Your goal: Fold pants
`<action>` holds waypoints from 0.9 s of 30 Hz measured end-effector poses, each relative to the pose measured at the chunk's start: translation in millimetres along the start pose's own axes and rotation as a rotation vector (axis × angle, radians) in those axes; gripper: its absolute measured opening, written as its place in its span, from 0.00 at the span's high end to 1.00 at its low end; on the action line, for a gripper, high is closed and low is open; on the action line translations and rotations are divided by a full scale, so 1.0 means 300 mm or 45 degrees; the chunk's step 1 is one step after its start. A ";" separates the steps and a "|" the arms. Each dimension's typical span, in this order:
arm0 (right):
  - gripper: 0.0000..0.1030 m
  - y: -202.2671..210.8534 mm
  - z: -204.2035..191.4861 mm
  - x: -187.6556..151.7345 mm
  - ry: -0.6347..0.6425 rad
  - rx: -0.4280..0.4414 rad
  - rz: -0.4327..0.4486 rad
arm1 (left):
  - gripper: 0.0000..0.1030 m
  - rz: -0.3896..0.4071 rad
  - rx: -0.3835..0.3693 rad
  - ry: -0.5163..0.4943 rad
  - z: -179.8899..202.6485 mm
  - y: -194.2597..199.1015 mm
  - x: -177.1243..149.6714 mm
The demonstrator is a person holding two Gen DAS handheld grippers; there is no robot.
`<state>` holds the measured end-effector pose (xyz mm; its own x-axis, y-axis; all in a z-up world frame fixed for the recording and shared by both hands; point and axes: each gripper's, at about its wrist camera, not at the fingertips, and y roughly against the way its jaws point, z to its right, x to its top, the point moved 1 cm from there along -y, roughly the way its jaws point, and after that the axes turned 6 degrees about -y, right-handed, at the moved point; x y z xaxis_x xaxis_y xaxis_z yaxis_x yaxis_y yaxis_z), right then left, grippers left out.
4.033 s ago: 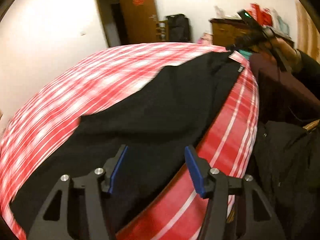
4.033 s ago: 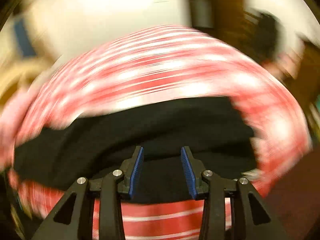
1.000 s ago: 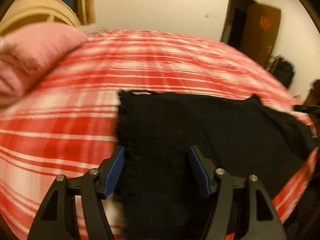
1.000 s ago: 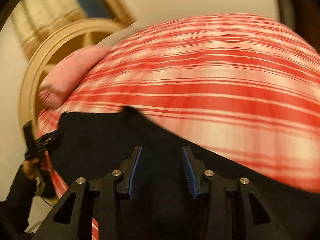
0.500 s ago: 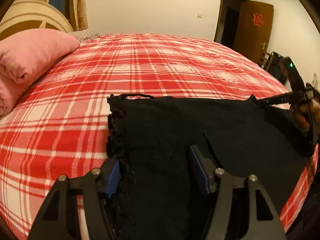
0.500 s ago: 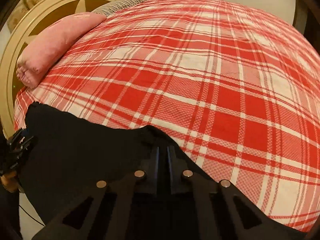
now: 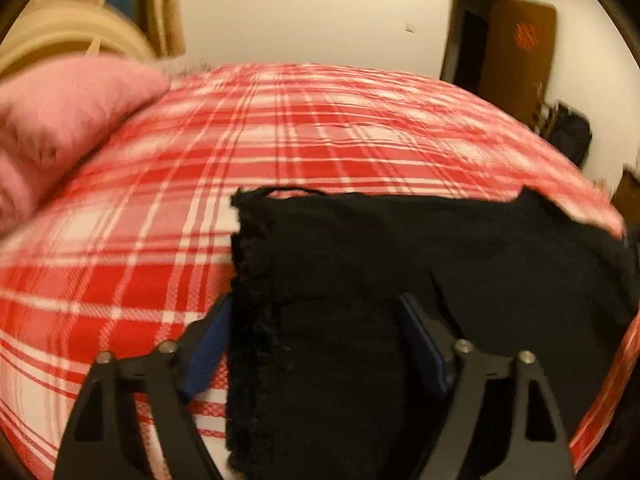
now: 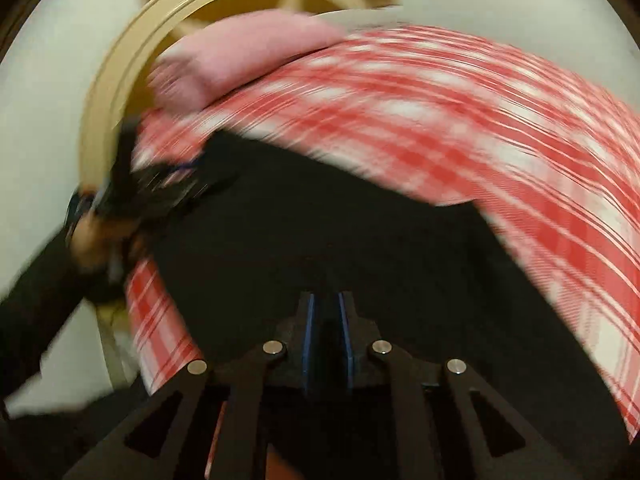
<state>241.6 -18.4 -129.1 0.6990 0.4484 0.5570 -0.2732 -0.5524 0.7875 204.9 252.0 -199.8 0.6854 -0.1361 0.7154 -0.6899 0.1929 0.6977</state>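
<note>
Left wrist view shows the black pants (image 7: 360, 264) lying flat on the red plaid bed (image 7: 248, 152), along its near edge, with a frilly hem at the left and a thin loop at the far corner. The left gripper (image 7: 316, 344) has its blue pads wide apart, straddling the near left part of the cloth, low over it; whether a pad touches the fabric I cannot tell. A pink pillow (image 7: 60, 128) sits well apart at the upper left.

Right wrist view is motion-blurred. The right gripper (image 8: 326, 336) has its pads drawn close together with dark cloth between them, so it looks clamped on the pants' other end. At the far left a hand (image 8: 96, 236) in a dark sleeve holds the other tool at the cloth's corner.

To do the fold well, I judge the left gripper should close on both layers at the hem corner before any lift. Both ends should then rise level and travel together, so the edges meet squarely and no crease gets trapped
</note>
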 end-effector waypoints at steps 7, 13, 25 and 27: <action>0.87 -0.145 -0.044 -0.038 -0.001 -0.072 -0.098 | 0.14 -0.019 -0.011 -0.011 -0.009 -0.005 0.006; 0.87 -0.046 -0.046 -0.006 0.040 -0.081 0.033 | 0.18 0.117 0.077 -0.045 0.004 0.117 0.011; 0.86 -0.241 0.055 0.125 -0.090 -0.235 0.003 | 0.10 -0.044 0.257 -0.087 -0.076 -0.074 0.116; 0.86 -0.233 0.072 0.132 -0.123 -0.206 0.003 | 0.09 -0.039 0.244 -0.059 -0.087 -0.062 0.112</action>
<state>302.5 22.7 -167.7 0.7565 0.3735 0.5369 -0.3718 -0.4297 0.8229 246.8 269.1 -190.0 0.6982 -0.1847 0.6917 -0.7038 0.0000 0.7104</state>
